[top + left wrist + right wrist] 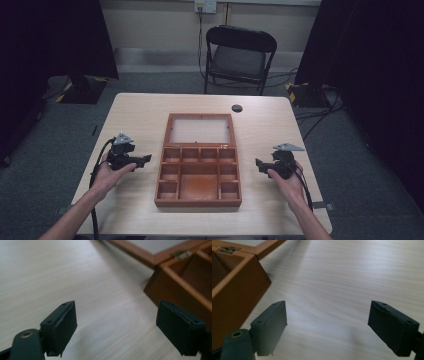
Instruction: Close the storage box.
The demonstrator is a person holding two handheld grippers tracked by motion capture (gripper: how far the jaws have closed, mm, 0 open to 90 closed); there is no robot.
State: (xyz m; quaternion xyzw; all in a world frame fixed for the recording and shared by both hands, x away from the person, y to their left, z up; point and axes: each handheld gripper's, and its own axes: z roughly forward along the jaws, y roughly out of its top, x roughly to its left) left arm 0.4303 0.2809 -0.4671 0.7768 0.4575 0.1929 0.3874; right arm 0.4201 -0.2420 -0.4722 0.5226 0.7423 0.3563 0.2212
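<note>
Wooden box [198, 172], lid open, mid-desk [140, 107]; left gripper [146, 160] and right gripper [258, 164] flanking it, both wide, empty

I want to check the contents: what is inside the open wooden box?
The wooden box shows bare compartments with nothing in them. Its lid lies open flat behind. The near wall hides a strip of the front floor.

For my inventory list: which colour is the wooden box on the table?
The wooden box is reddish brown, clearest in the high view.
</note>
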